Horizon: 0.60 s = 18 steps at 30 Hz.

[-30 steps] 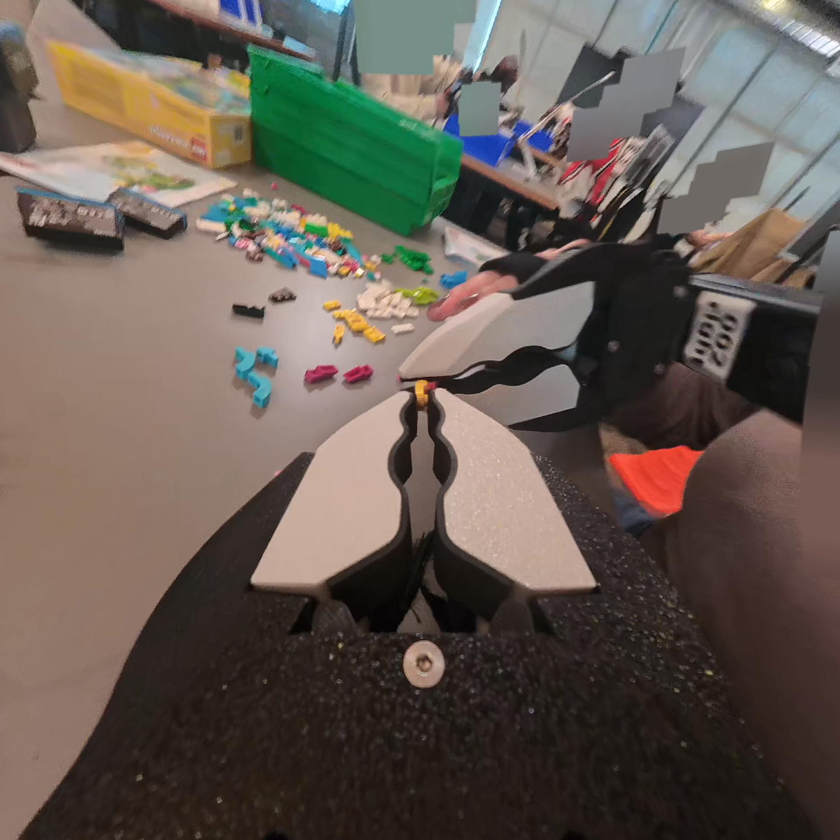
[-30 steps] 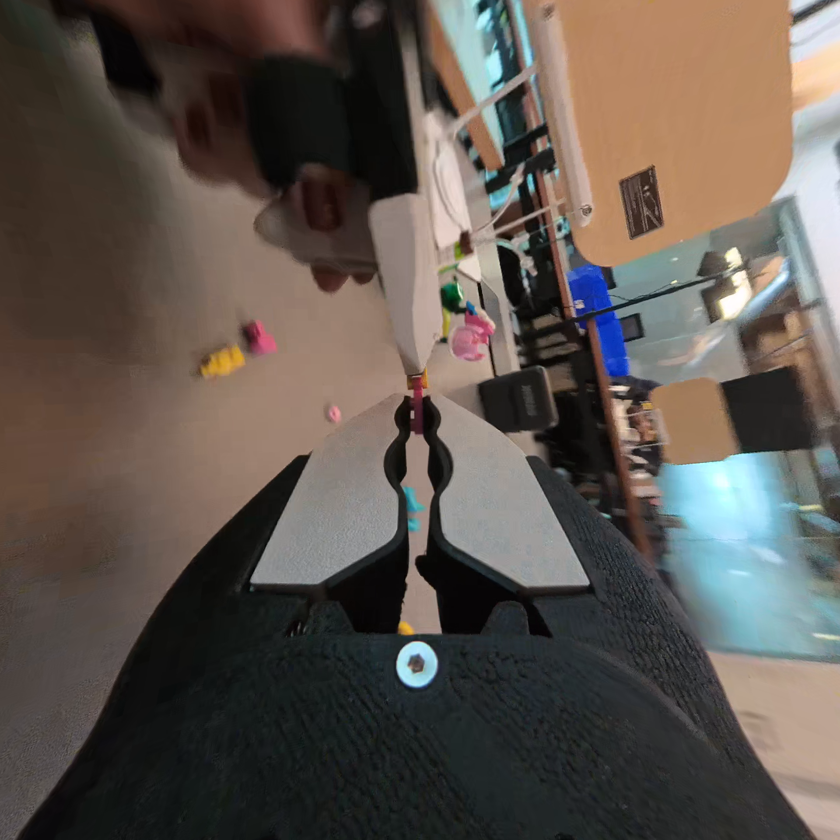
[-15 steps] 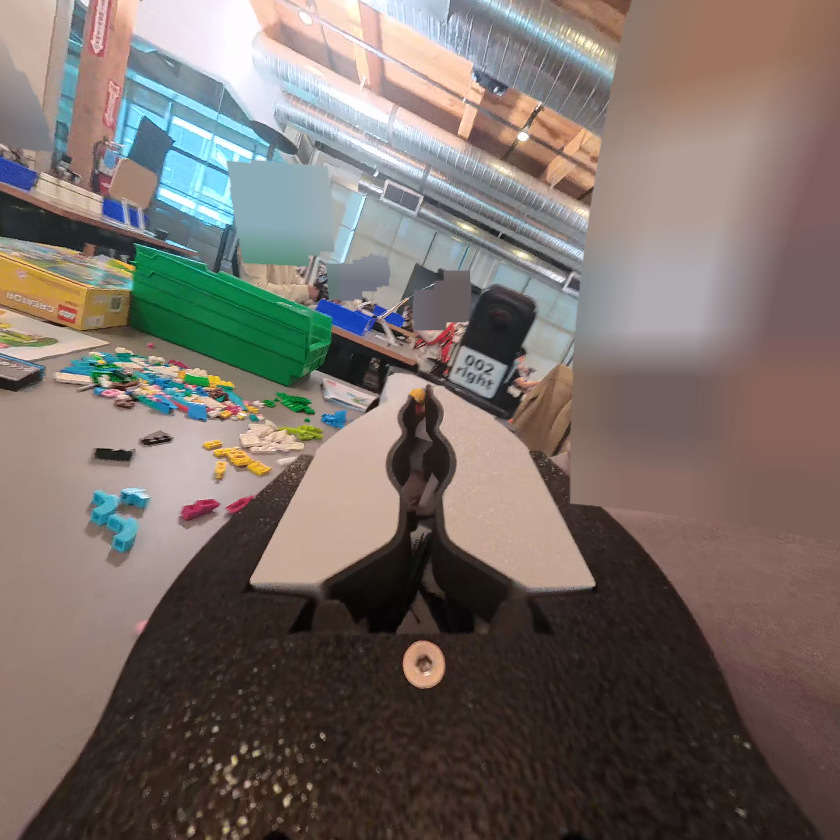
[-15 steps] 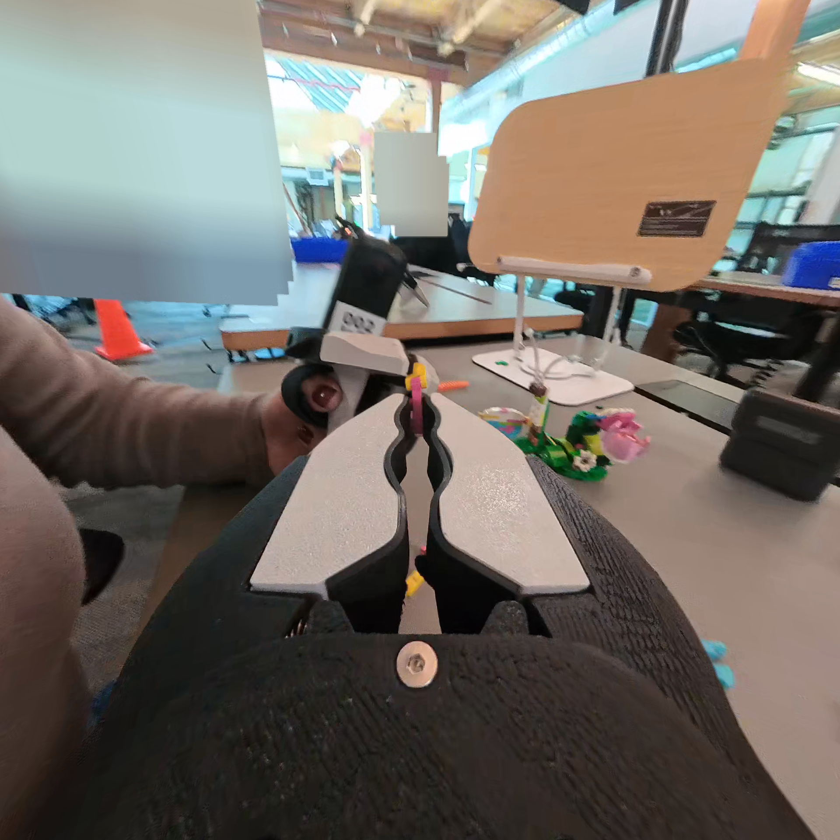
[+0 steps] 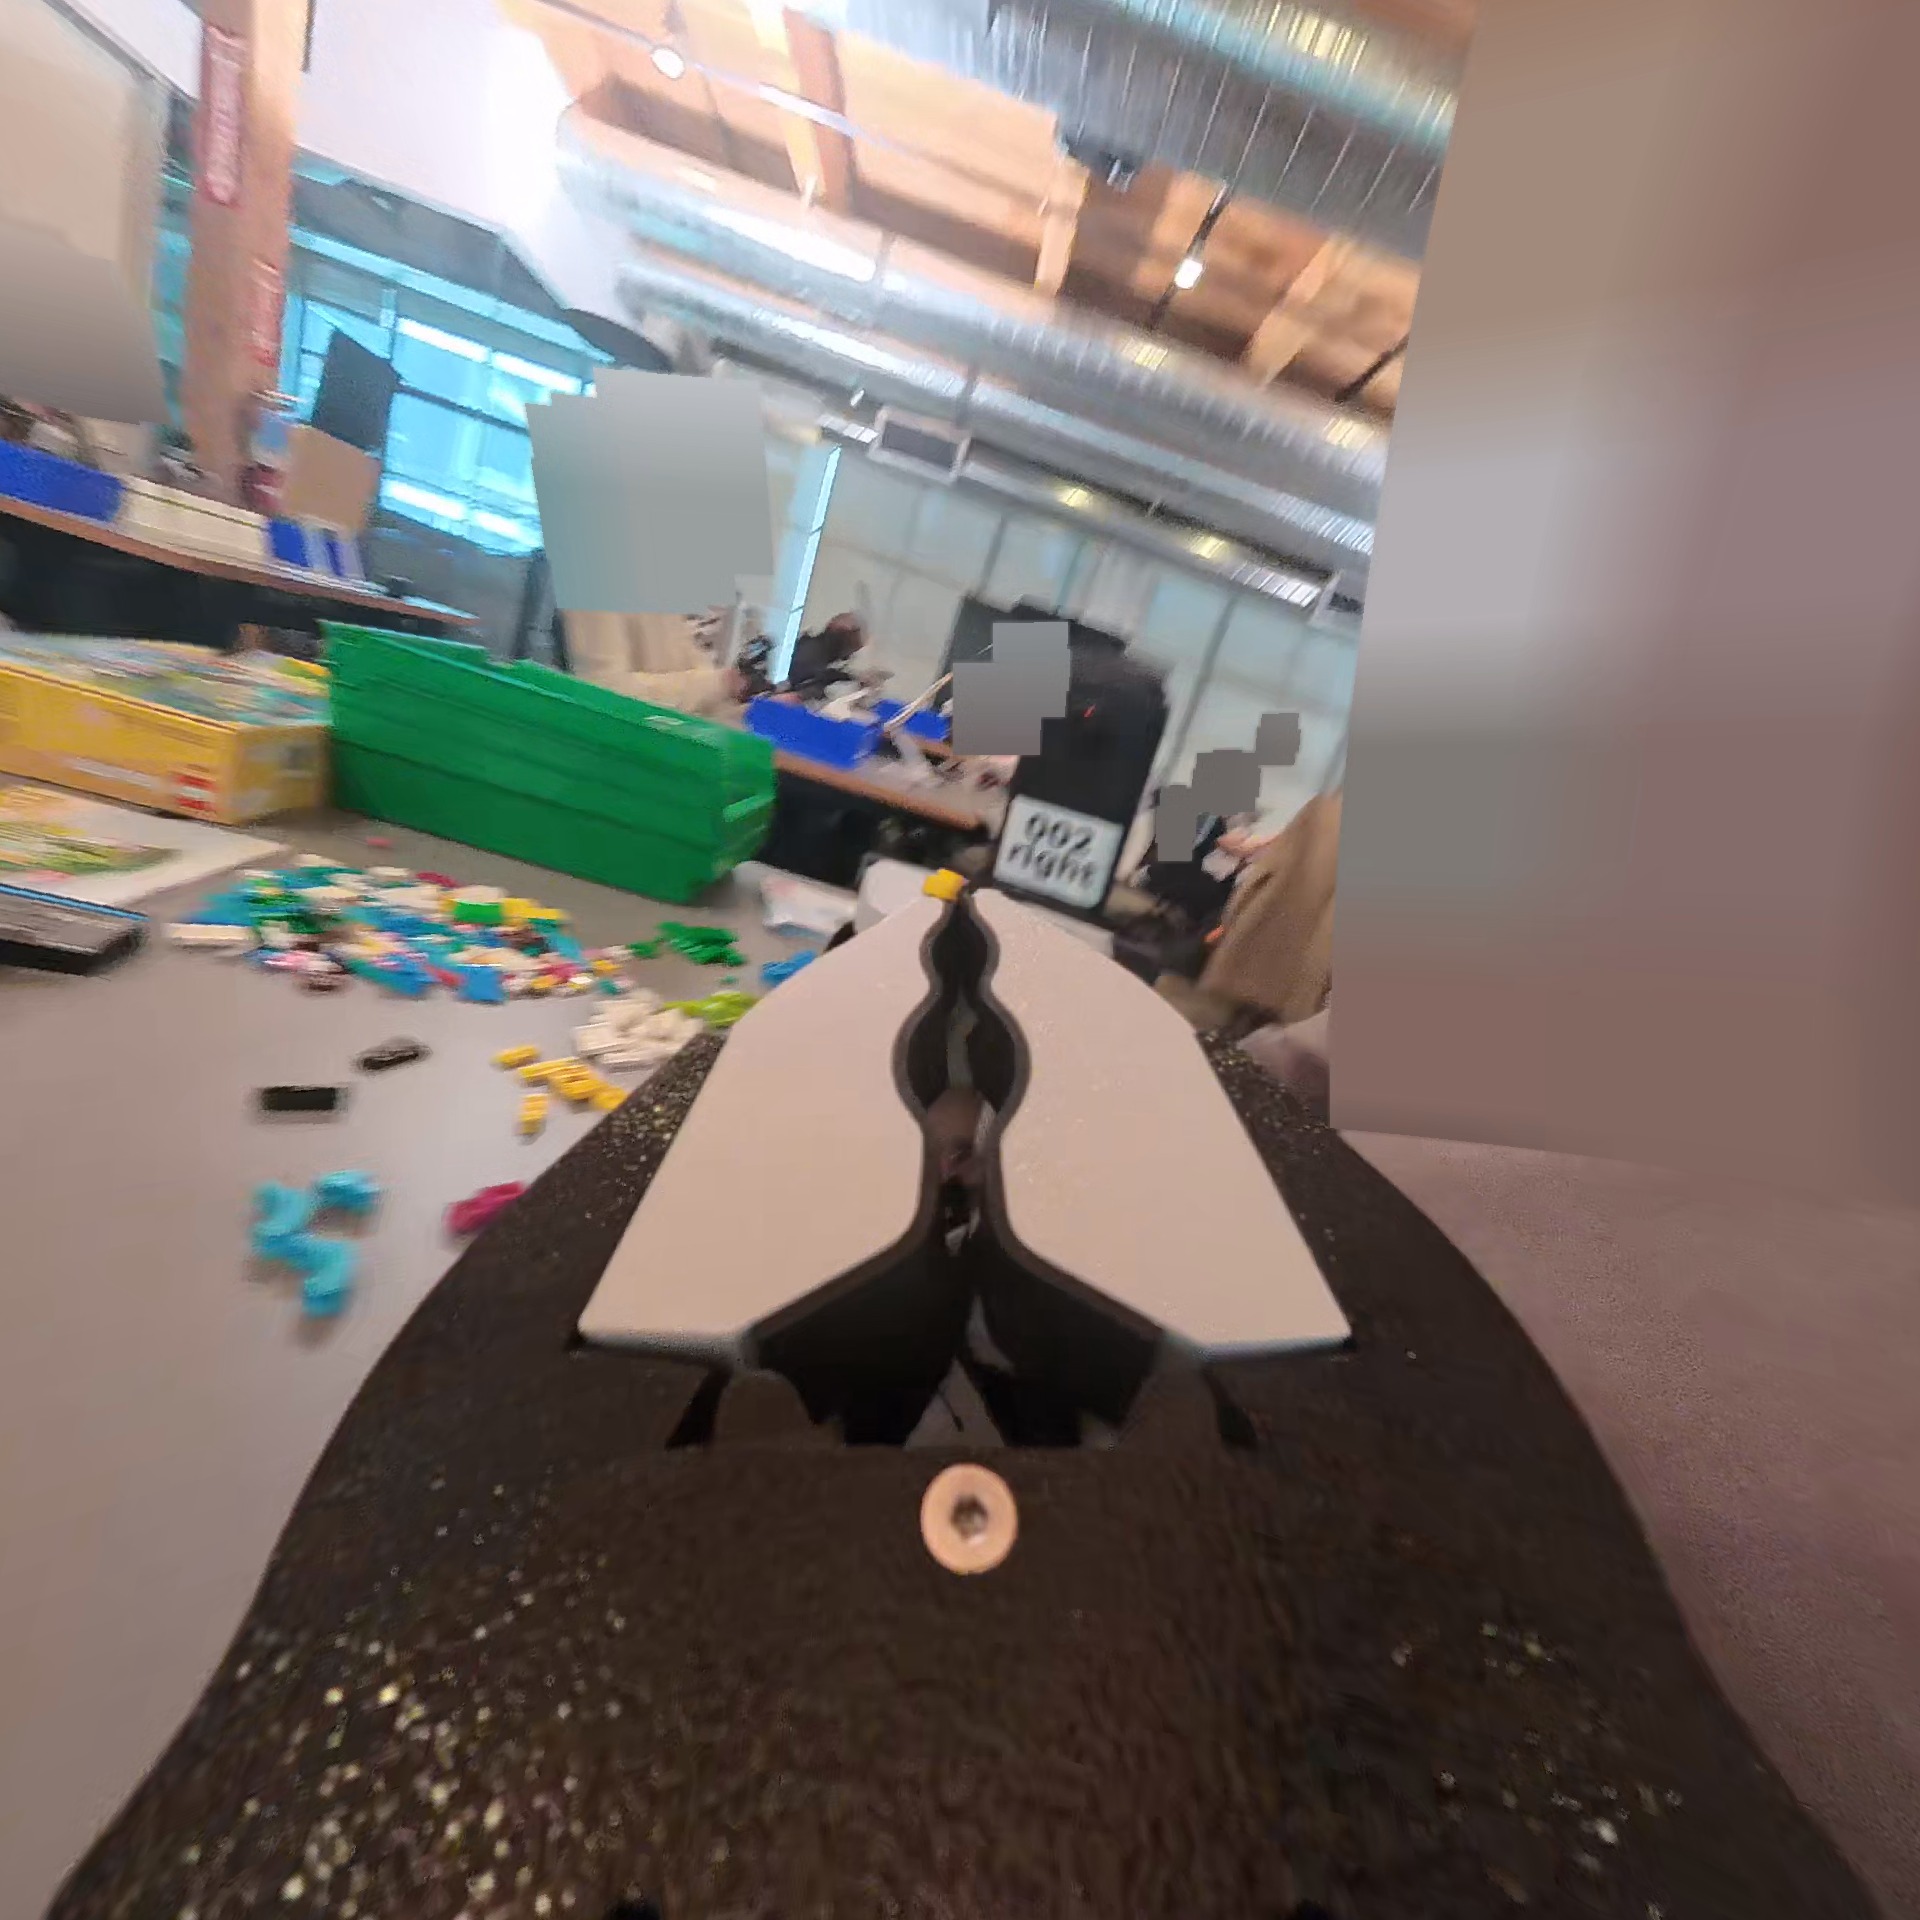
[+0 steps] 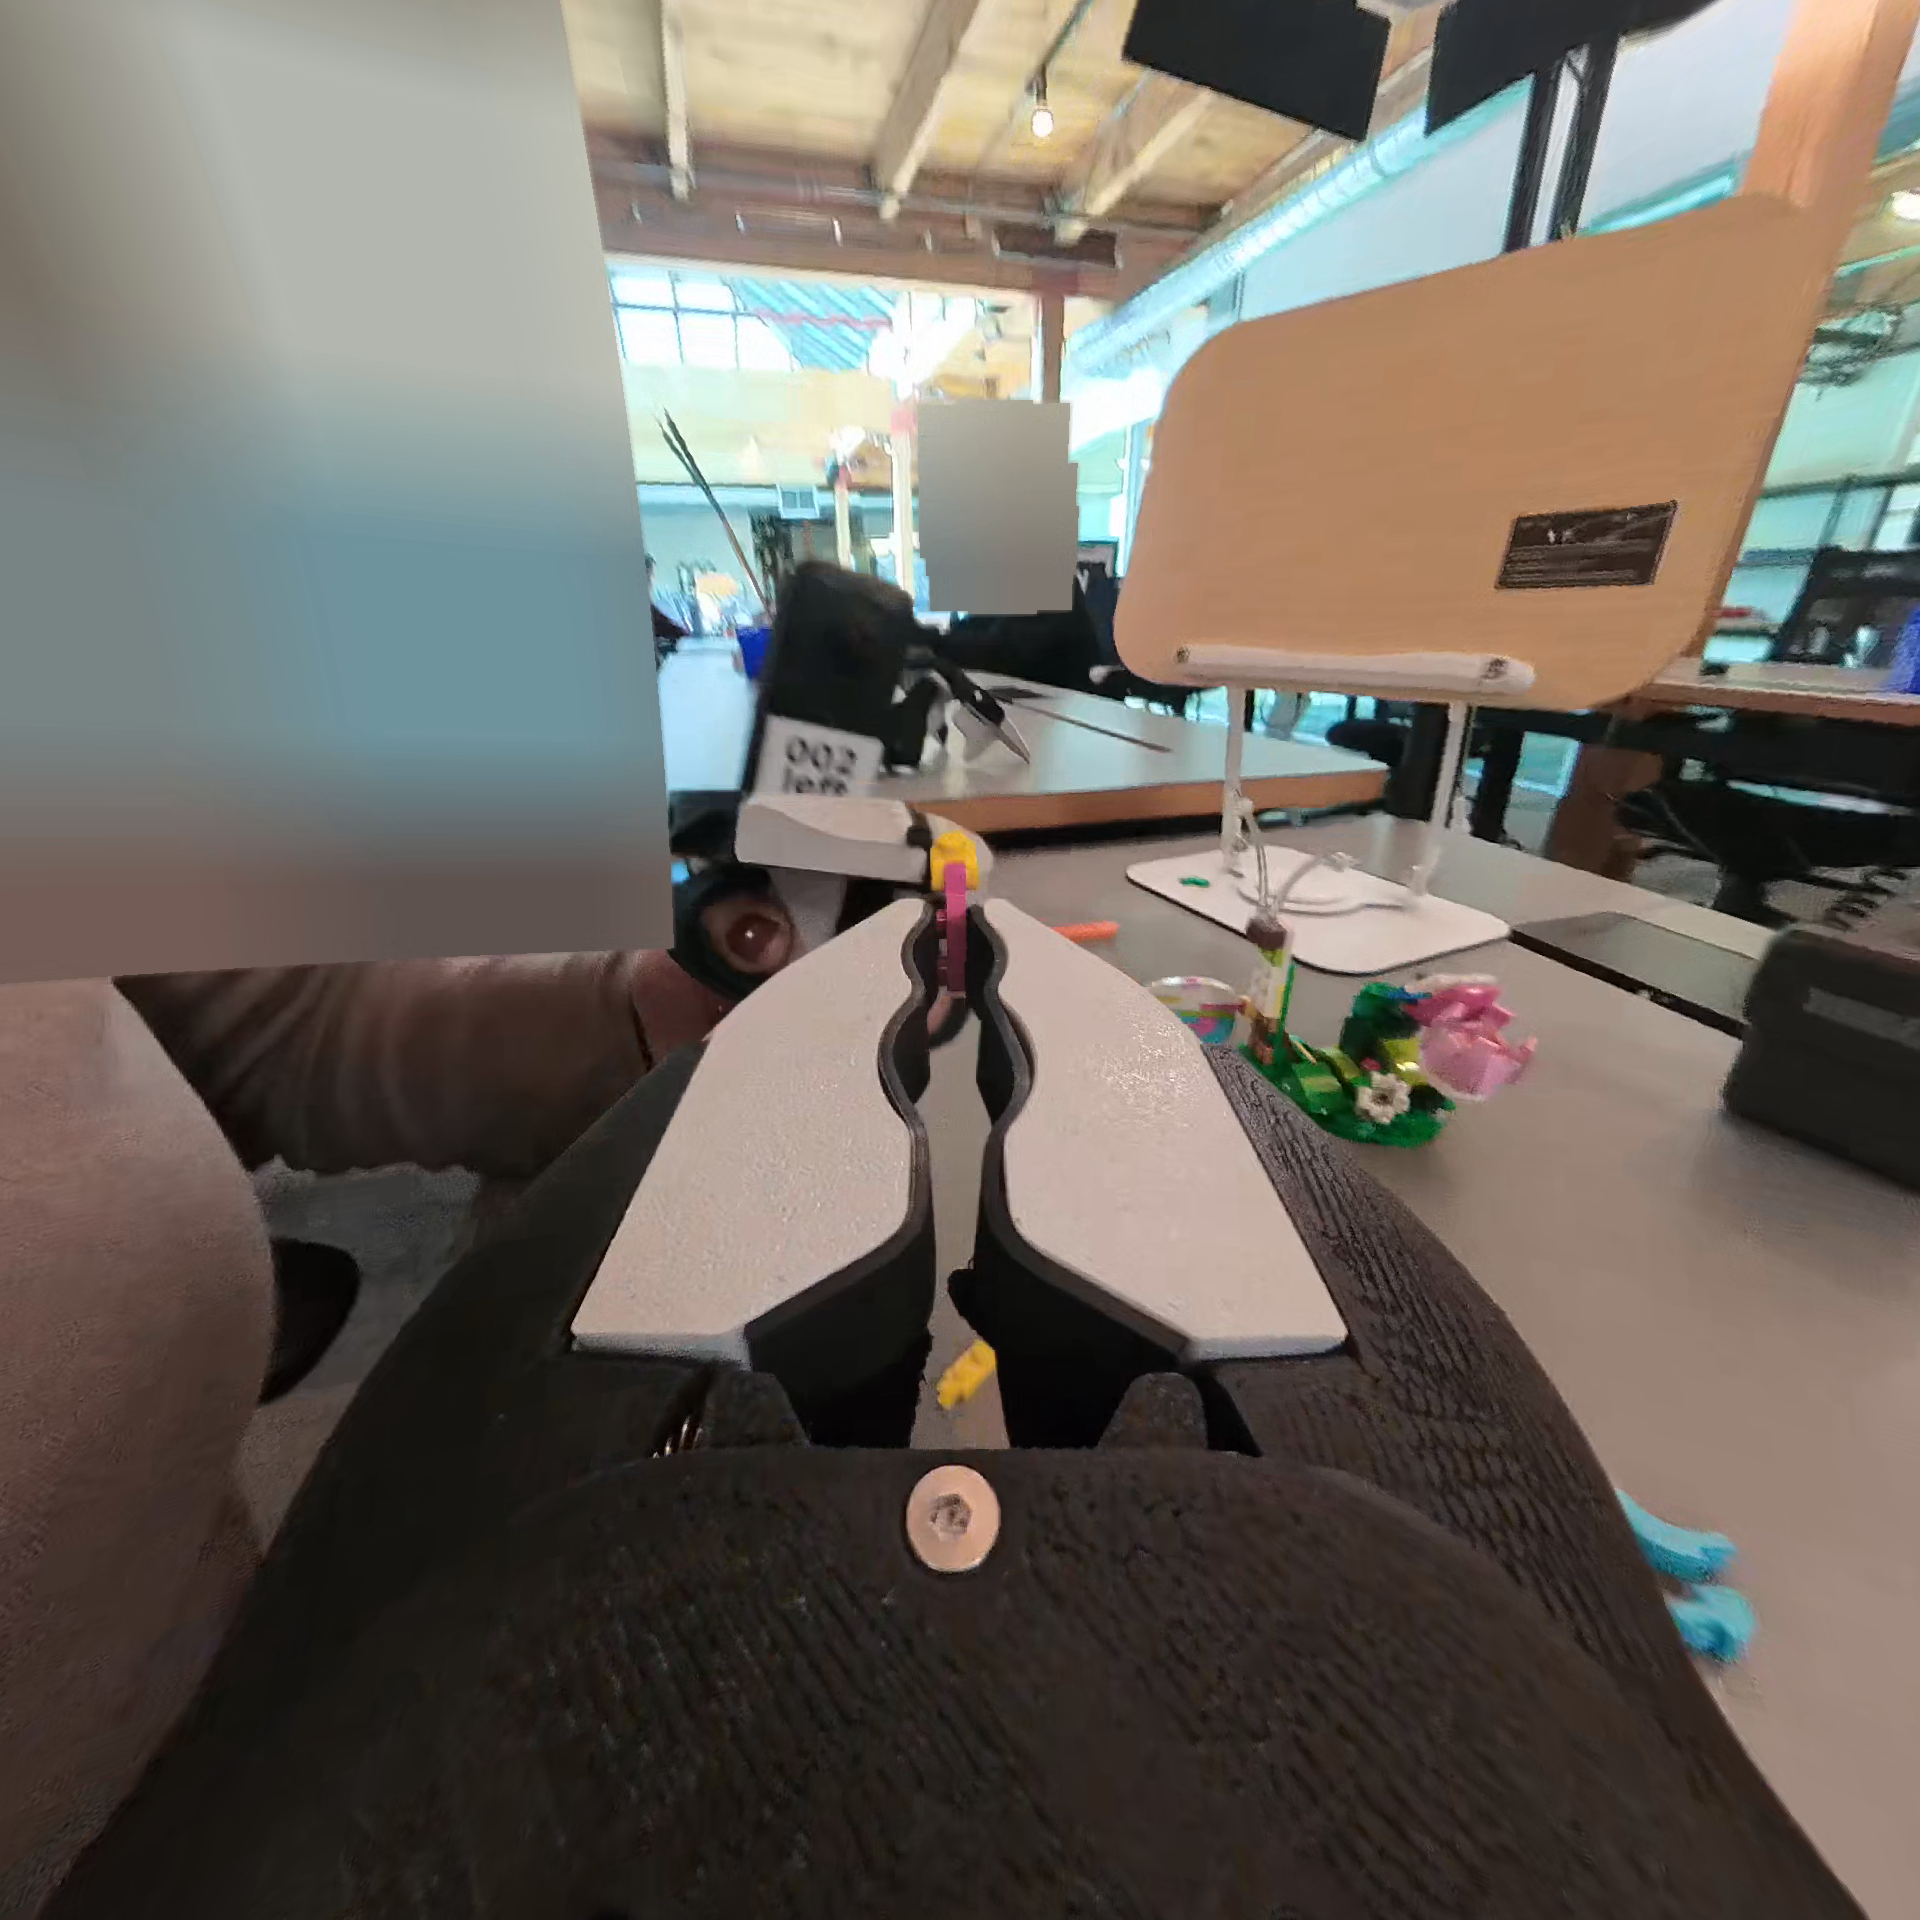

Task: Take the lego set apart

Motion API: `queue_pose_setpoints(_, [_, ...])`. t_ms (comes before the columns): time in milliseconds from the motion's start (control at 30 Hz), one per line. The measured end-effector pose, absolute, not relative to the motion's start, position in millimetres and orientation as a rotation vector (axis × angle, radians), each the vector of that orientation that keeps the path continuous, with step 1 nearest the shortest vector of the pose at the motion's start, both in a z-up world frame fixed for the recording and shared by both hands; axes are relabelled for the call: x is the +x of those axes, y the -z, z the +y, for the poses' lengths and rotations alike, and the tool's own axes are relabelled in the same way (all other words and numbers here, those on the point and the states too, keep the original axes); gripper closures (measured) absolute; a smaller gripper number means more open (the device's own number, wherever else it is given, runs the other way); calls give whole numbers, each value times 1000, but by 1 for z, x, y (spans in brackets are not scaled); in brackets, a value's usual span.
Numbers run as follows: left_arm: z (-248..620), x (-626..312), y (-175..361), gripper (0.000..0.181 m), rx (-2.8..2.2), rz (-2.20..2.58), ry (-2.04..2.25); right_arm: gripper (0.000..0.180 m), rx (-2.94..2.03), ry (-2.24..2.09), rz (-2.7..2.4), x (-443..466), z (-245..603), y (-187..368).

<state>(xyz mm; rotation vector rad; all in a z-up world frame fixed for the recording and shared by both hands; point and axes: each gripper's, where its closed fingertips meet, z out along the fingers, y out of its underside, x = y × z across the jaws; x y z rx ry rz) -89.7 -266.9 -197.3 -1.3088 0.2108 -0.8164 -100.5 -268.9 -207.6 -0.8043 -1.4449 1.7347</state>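
Raised off the counter (image 5: pixel 125 1195) since a second ago, the left gripper (image 5: pixel 951 902) pinches a yellow stud (image 5: pixel 943 884) in closed jaws while the right gripper (image 6: pixel 952 914) clamps the joined pink piece (image 6: pixel 952 951), loose bricks (image 5: pixel 416 935) scattered far left.

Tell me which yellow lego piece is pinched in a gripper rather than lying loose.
The yellow piece atop the pink piece, between both grippers' tips. The other yellow piece lies loose on the table.

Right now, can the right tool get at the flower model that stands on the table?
Probably not yet: the right tool is shut on a pink piece. The path to the flower model looks free.
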Motion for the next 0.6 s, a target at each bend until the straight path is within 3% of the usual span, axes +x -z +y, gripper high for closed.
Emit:
queue_pose_setpoints(33, [-266, -91, 200, 181, -1348, 232, 749, 177, -798, -1680, -1476, -102, -268, 210])
queue_pose_setpoints(133, [-262, -95, 210, 181, -1464, 247, 665, 176, -628, -1299, -1615, -103, -261, 218])
queue_pose_setpoints(300, [-255, -100, 225, 143, -1658, 302, 560, 176, -319, -830, -1802, -98, -262, 236])
queue_pose_setpoints(433, [-256, -91, 242, 145, -1818, 483, 446, 177, -101, -514, -1879, -98, -263, 247])
queue_pose_setpoints(600, [-258, -91, 261, 162, -1967, 669, 219, 176, 37, -320, -1932, -100, -260, 255])
